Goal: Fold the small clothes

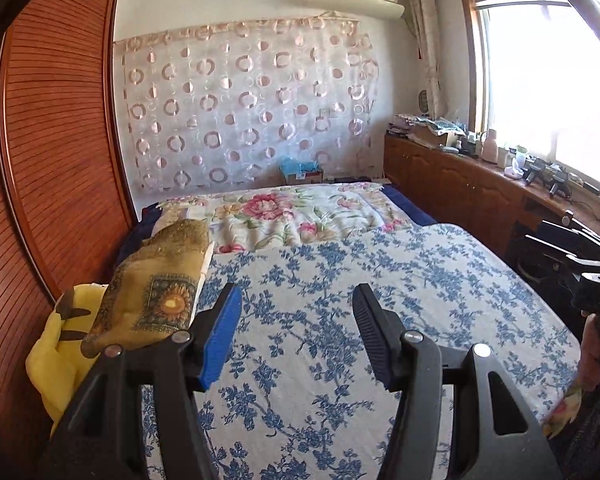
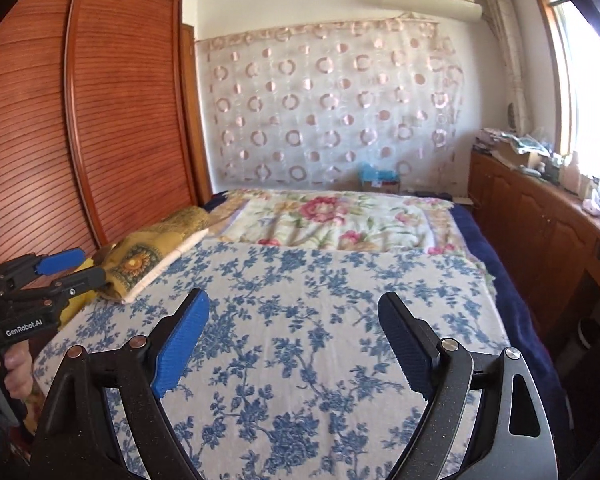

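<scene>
Both grippers empty. Our left gripper (image 1: 296, 332) is spread wide, with the gold patterned cloth (image 1: 156, 280) just to its left beside something yellow (image 1: 60, 352); whether that cloth is folded or waiting, we can't tell. Our right gripper (image 2: 294, 344) is also wide, over the bare blue-floral bedspread (image 2: 300, 280). The wardrobe (image 1: 60, 140) crowds the left.

bright daylight from the blown-out window (image 1: 548, 92) (right side), fisheye-bent edges.

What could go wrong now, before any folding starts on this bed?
1. Both the left gripper and right gripper hang open over the blue-flowered white bedspread; either could pinch the bedspread instead.
2. The mustard patterned cloth lies near the bed's edge, so a tug might drag it off.
</scene>
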`<state>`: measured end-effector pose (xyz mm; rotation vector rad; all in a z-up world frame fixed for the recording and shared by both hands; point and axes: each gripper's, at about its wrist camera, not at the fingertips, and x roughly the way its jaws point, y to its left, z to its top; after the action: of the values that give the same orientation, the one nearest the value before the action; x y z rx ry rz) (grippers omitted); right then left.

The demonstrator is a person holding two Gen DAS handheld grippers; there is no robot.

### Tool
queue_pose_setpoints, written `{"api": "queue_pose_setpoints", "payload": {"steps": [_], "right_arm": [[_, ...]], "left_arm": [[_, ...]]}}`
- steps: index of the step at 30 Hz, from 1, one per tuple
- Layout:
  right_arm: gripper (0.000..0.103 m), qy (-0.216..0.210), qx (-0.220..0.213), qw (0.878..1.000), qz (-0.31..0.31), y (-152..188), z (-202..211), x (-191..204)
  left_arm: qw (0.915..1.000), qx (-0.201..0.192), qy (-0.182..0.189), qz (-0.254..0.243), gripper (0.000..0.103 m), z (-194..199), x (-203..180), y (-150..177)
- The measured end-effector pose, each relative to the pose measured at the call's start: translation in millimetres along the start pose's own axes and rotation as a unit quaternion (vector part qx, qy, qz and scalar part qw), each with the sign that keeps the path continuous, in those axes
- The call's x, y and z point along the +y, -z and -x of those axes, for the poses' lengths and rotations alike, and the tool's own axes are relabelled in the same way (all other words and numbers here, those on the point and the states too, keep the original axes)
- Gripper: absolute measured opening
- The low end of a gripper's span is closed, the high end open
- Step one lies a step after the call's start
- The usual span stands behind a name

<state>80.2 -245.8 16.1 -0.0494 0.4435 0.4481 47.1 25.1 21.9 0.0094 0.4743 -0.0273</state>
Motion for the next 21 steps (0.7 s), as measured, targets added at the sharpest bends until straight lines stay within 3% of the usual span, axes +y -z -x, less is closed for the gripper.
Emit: {"api": "queue_pose_setpoints", "payload": {"steps": [10, 21], "right_arm": [[0.088, 0.044, -0.040, 0.998, -0.007, -15.1, 39.1, -5.5], [0.088, 0.053, -0.046, 0.998, -0.005, -18.5, 43.8, -5.4]], "left_arm": [[0.9993, -0.034, -0.003, 0.014, 0.058, 27.2, 1.8, -21.3], [0.9992, -0.035, -0.007, 0.018, 0.058, 30.2, 2.1, -20.9]]}}
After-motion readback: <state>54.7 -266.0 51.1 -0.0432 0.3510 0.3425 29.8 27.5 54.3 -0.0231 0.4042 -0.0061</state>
